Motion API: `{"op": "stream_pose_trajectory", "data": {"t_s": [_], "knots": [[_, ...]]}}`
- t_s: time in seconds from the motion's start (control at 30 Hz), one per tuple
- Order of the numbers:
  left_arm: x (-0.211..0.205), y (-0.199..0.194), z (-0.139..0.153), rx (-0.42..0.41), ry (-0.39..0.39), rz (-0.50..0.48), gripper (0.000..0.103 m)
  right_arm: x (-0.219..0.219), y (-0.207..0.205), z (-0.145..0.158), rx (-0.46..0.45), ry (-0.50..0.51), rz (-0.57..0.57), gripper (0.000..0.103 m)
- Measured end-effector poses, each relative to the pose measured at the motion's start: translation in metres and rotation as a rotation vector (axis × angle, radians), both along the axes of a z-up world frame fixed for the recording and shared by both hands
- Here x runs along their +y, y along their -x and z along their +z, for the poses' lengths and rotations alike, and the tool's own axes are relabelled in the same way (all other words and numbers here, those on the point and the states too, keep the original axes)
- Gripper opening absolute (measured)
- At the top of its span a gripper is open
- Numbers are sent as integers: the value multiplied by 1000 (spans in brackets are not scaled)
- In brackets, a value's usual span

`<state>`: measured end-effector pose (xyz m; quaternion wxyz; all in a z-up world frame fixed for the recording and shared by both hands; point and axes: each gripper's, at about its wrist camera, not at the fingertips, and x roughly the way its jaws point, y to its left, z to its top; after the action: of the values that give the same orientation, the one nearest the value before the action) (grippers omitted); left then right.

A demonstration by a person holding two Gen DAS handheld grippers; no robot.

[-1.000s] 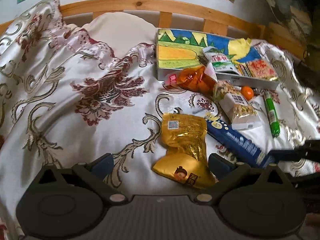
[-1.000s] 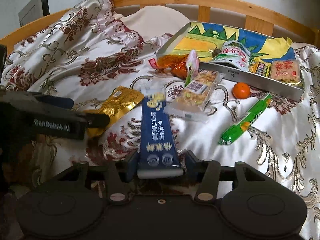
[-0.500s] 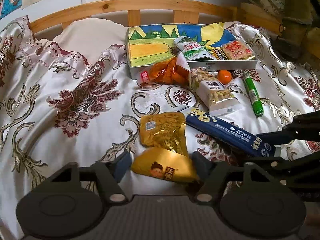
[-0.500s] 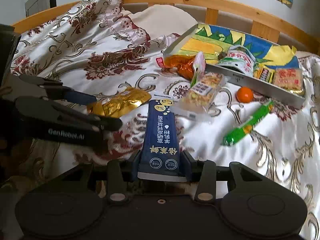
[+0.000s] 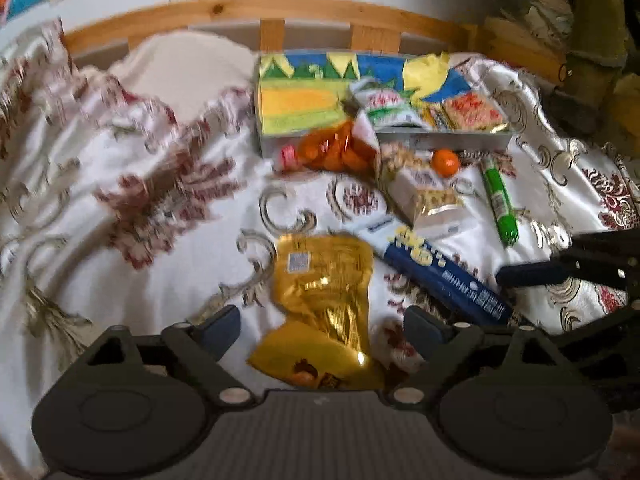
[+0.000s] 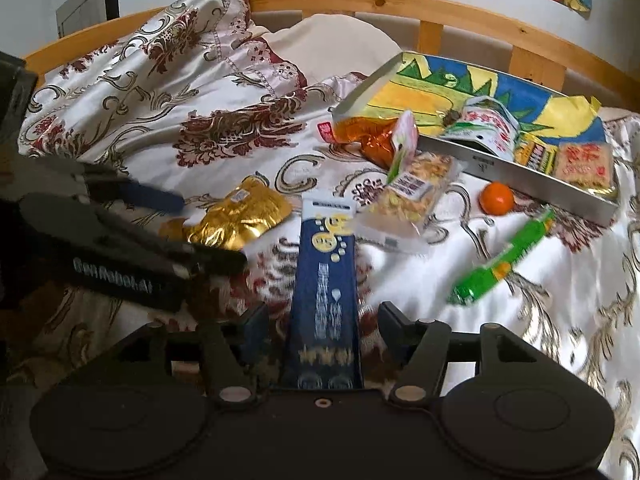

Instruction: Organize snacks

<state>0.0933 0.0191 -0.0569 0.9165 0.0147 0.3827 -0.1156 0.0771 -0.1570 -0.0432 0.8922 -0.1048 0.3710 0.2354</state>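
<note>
On the bed, over a white satin bedspread (image 6: 248, 92) patterned in maroon and gold, the snacks lie scattered in front of a shallow tray (image 6: 532, 182) lined with bright painted paper, which rests near the wooden headboard (image 5: 320, 12). The left claw (image 5: 324, 330) hangs low over a gold foil packet (image 5: 326, 280); its jaws are opening, and the packet's lower end lies between the two blue pads with clear gaps on either side, so nothing is gripped. The right claw (image 6: 323, 326) straddles the near end of a long dark blue box (image 6: 326, 292), which lies flat on the bedspread pointing away toward the tray; its jaws are also opening, and the pads stand off from the box's sides. In the right wrist view the left claw shows at the left edge, just beside the gold packet. Beyond the blue box lies a clear bag of nuts (image 6: 408, 196), with an orange wrapped packet (image 6: 366, 136) leaning at the tray's front corner, a small orange fruit (image 6: 497, 198) just before the tray's front wall, and a green tube-shaped snack (image 6: 504, 258) lying slantwise to the right. Inside the tray sit a white and green pouch (image 6: 490, 126) and a flat red-printed cracker pack (image 6: 585, 164)
</note>
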Motion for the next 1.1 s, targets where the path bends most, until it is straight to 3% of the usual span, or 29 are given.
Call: {"op": "stream_pose_trajectory", "data": {"t_s": [0.17, 0.2, 0.33, 0.5, 0.8, 0.93, 1.1], "knots": [[-4, 3, -4, -14, -46, -20, 73, 5, -10, -11, 31, 11, -29, 50], [-4, 3, -4, -13, -45, -24, 69, 3, -10, -11, 38, 2, -38, 42], [-4, 3, -2, -3, -45, -41, 56, 2, -6, -11, 33, 2, -39, 38], [-7, 2, 2, 22, -49, -35, 55, 3, 5, -9, -2, 67, -12, 35], [-10, 3, 11, 77, 38, -15, 49, -5, 35, -2, -142, 218, 55, 33], [-17, 10, 12, 72, 12, -4, 48, -16, 51, 2, -184, 233, 67, 33], [-21, 19, 24, 63, 48, 15, 48, -30, 66, 9, -237, 231, 71, 33]]}}
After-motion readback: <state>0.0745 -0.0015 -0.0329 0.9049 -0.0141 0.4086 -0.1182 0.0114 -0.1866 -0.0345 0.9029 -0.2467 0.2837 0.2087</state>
